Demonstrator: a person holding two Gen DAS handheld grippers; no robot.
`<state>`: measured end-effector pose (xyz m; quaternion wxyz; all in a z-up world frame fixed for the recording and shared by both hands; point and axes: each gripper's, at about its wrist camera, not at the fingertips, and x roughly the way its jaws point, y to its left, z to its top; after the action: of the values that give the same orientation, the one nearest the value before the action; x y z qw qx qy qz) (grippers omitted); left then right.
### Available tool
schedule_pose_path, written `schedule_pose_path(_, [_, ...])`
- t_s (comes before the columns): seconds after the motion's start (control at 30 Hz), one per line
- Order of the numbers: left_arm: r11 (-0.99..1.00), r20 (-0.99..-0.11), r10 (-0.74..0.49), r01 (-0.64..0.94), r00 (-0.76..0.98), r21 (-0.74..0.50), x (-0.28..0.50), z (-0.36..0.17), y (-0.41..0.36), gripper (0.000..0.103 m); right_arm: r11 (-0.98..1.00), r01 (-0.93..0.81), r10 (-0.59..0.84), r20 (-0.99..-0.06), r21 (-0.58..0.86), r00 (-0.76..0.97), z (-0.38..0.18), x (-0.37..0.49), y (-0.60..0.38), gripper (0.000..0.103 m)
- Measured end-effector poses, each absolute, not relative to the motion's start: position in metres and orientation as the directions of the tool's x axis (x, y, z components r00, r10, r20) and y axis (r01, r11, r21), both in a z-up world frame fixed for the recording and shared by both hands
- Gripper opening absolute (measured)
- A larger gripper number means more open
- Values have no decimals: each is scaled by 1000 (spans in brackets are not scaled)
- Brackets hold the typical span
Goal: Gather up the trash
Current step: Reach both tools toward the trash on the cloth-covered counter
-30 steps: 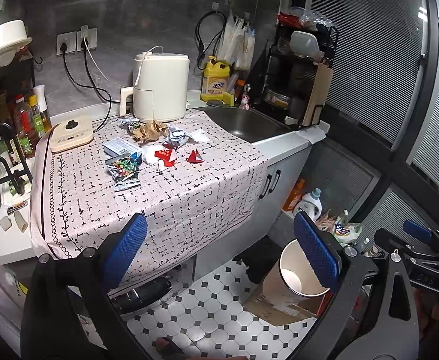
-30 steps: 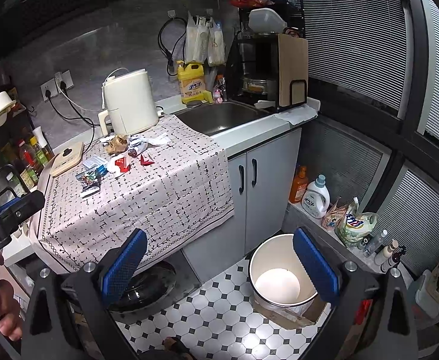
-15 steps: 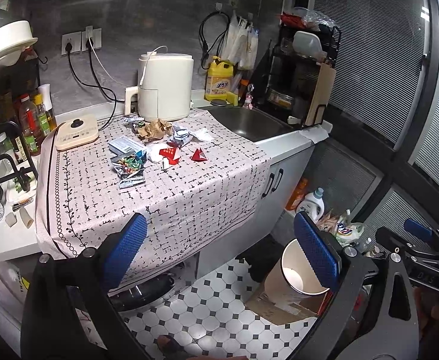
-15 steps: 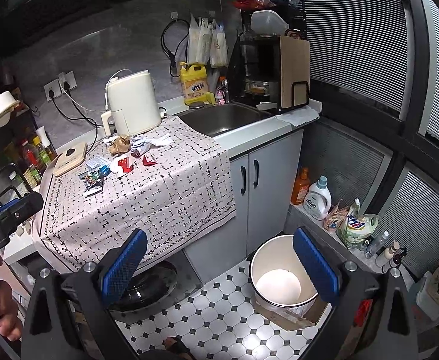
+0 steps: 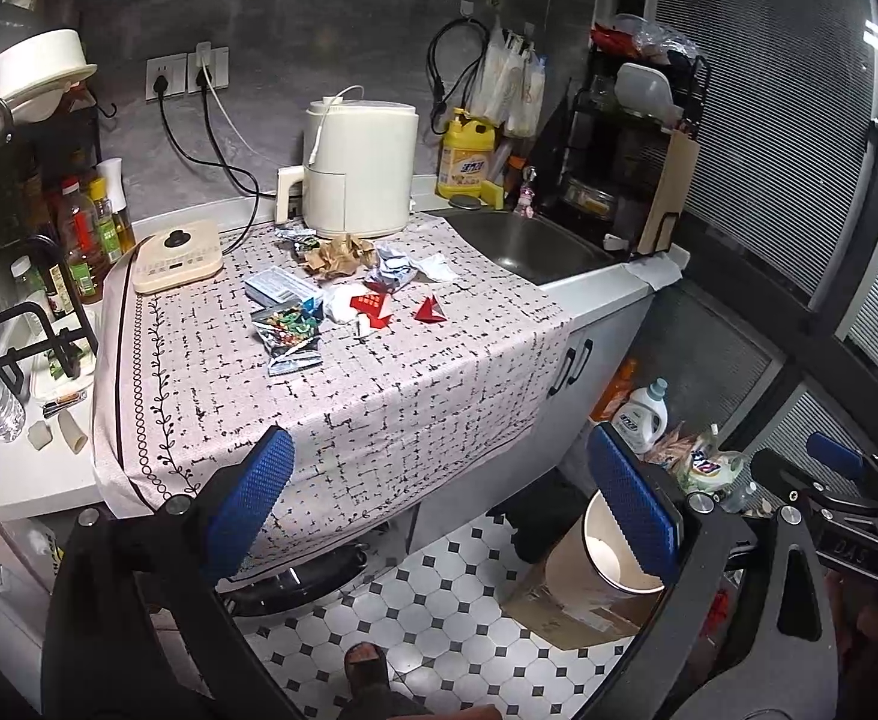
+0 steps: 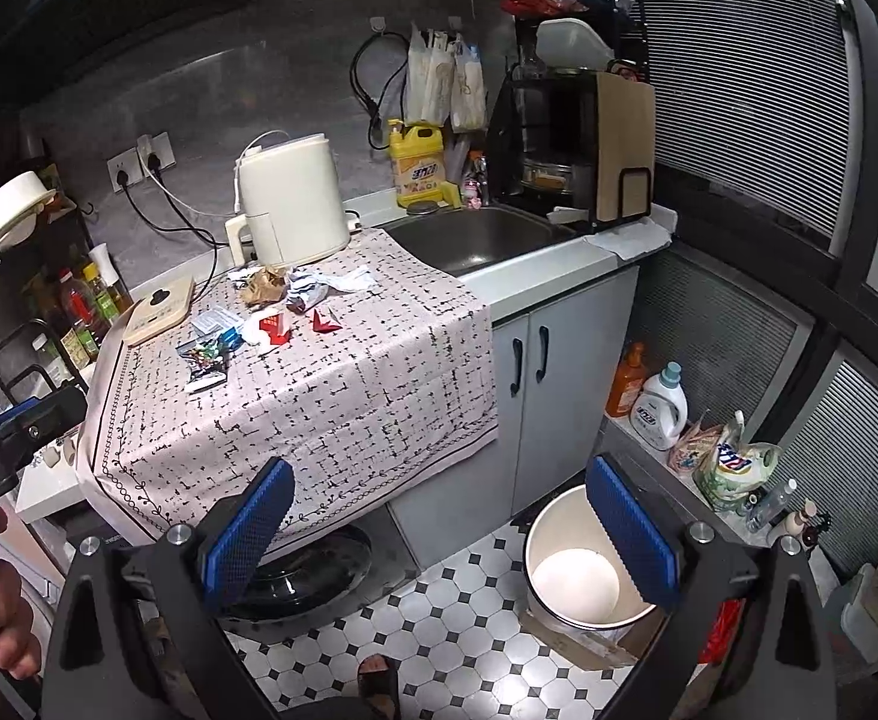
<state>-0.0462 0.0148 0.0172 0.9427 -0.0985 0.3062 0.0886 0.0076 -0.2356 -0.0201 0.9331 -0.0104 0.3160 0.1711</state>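
Both grippers, left (image 5: 439, 498) and right (image 6: 439, 525), held wide open and empty; light wrappers (image 5: 291, 330) may be scattered or snagged in the tablecloth (image 5: 378, 396), missing the bin (image 6: 577, 558).

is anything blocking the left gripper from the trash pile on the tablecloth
Nothing visible does. The open left gripper hangs off the counter's front edge, and only bare tablecloth lies between it and the trash pile. The air fryer stands behind the pile.

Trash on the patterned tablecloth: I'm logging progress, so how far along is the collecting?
Nothing looks done: the white round bin on the floor looks empty. Nothing is in hand; the left hand-held gripper and right hand-held gripper are both open, away from the counter. Left: the crumpled brown paper, red paper scraps and foil snack wrappers.
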Motion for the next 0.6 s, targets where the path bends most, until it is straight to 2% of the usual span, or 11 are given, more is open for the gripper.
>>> schedule_pose_path(0.3, [946,-590,128,-277,797,-169,-13,9,68,97,917,-373,380,-601,143,703,-22,52,-187,95])
schedule_pose_path(0.5, [922,-616,133,-324,776,-210,25,-7,117,97,885,-433,441,-611,173,657,-20,87,-142,91])
schedule_pose_path(0.6, [913,-633,120,-335,765,-232,42,-16,136,97,881,-444,441,-629,166,640,-24,105,-121,85])
